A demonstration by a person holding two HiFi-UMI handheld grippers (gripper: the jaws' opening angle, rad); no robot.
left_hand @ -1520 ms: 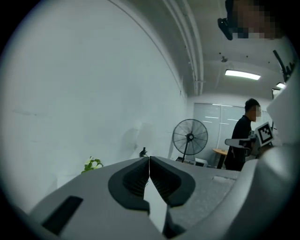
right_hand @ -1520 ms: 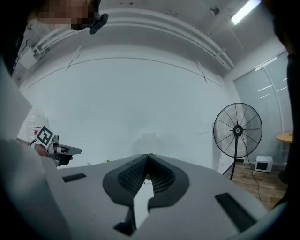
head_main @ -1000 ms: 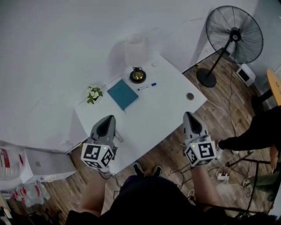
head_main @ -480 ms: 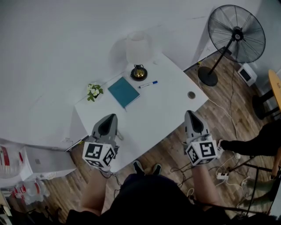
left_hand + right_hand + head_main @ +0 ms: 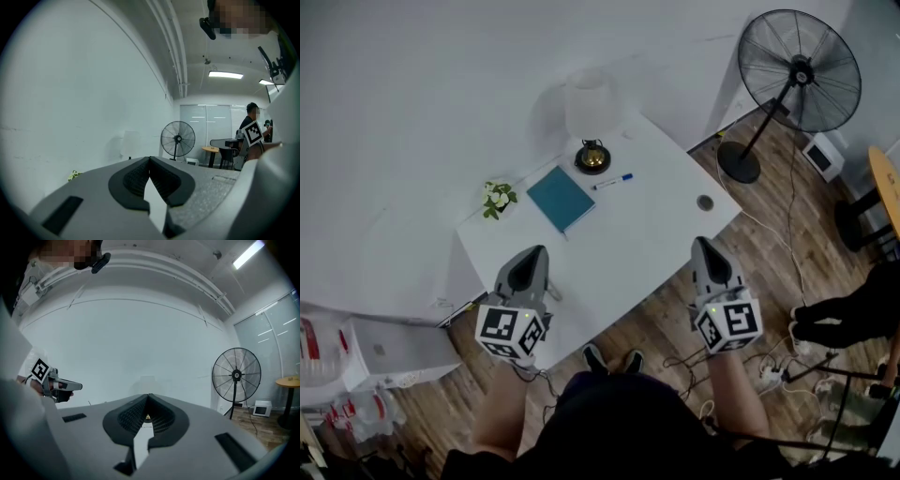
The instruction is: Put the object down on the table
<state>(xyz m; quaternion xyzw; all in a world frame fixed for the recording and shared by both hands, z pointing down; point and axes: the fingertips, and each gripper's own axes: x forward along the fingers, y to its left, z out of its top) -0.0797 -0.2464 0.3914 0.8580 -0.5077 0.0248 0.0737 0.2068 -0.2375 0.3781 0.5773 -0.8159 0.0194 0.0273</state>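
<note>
Both grippers hover side by side over the near edge of the white table (image 5: 647, 234). My left gripper (image 5: 535, 253) is shut and holds nothing; in its own view the jaws (image 5: 150, 159) meet at the tips. My right gripper (image 5: 704, 246) is shut too, also with nothing in it, and its tips (image 5: 148, 397) touch. On the table's far half lie a teal book (image 5: 562, 198) and a blue-capped pen (image 5: 612, 182). A lamp with a white shade (image 5: 588, 103) stands at the back, a small potted plant (image 5: 498, 199) at the far left corner.
A small round grommet (image 5: 704, 202) sits near the table's right edge. A black standing fan (image 5: 797, 70) is on the wooden floor at the right, with cables and a power strip (image 5: 769, 375) nearby. A person in black (image 5: 848, 314) is at the right edge. White boxes (image 5: 389, 352) sit at lower left.
Both grippers have stayed almost still and shut. The person in black at the right edge has drawn back toward the frame's edge.
</note>
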